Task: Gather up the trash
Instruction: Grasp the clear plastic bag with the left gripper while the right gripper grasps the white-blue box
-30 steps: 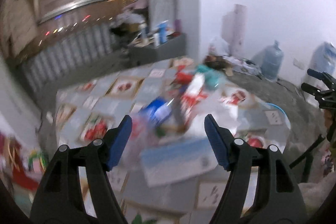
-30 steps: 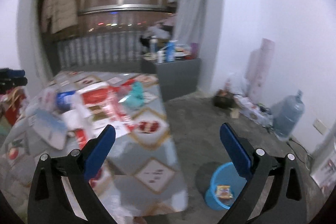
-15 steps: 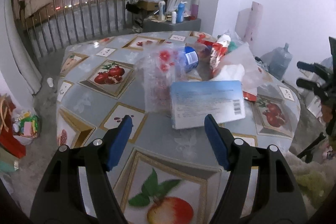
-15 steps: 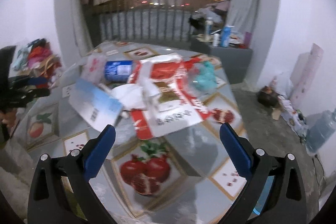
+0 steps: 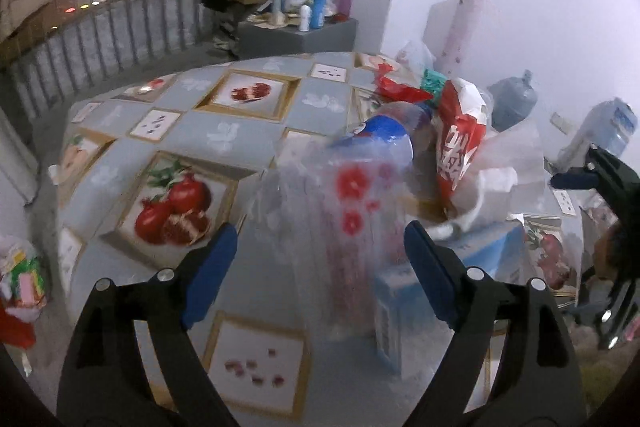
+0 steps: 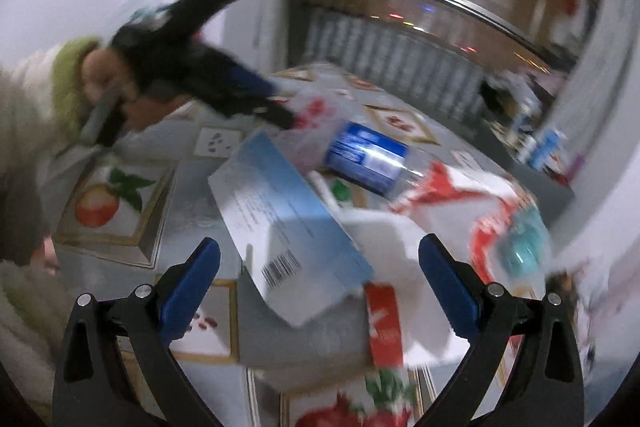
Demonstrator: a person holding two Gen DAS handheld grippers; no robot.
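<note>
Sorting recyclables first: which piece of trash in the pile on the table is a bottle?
The clear plastic bottle with the blue label, lying on its side behind the flattened light-blue carton; the rest is bags, wrappers and paper.

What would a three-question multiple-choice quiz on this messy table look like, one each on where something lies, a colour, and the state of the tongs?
1. Where does the flat blue-and-white carton lie?
A. on the floor
B. on the table among the rubbish
C. on the grey cabinet

2. What colour is the label on the clear plastic bottle?
A. blue
B. yellow
C. black

3. How do the right tongs stand?
A. shut on the bottle
B. shut on the carton
C. open, holding nothing

Answers:
1 B: the carton rests on the table beside the other rubbish.
2 A: the bottle lies on its side with a blue label.
3 C: the right tongs have their pads wide apart over the carton, pressing on nothing.
</note>
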